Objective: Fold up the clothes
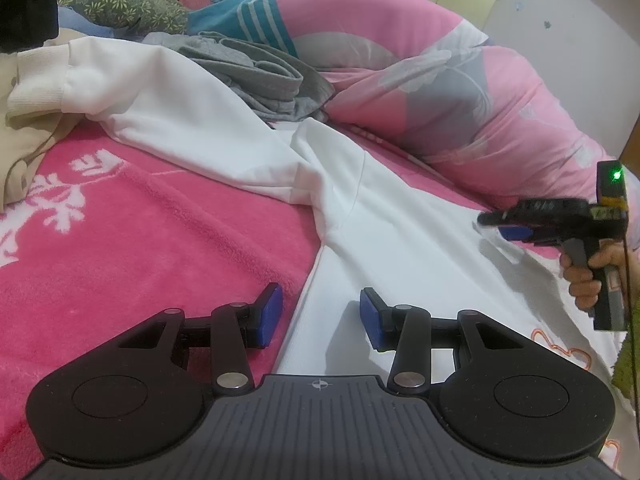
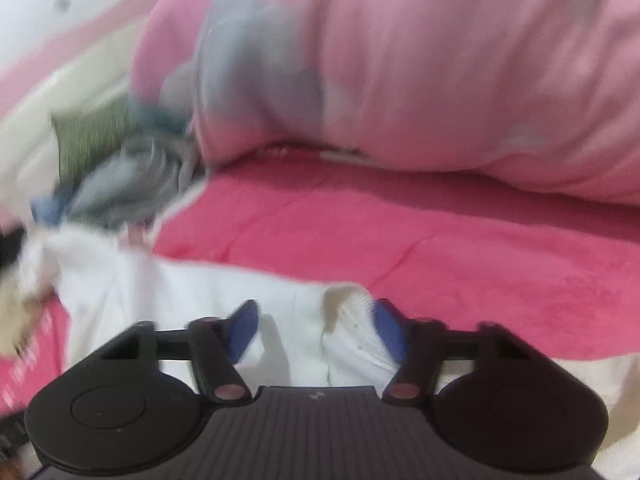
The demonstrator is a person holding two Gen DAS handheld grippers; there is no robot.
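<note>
A pink quilt [image 1: 460,76] is bunched along the far side of the pink blanket [image 1: 160,240], where the white sweatshirt [image 1: 400,232] lies spread (one sleeve reaching left). The left gripper [image 1: 320,316] hovers wide open over its edge; the right gripper [image 2: 316,332], also spread wide, straddles a ribbed cuff [image 2: 352,300].

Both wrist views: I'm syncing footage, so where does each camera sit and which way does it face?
Left wrist: behind the open left claw, looking over the white garment on the pink blanket; a hand holds the right claw.
Right wrist: behind the open right claw, facing the pink duvet; blurred.
Shared: garment, blanket, duvet, grey clothes.
</note>
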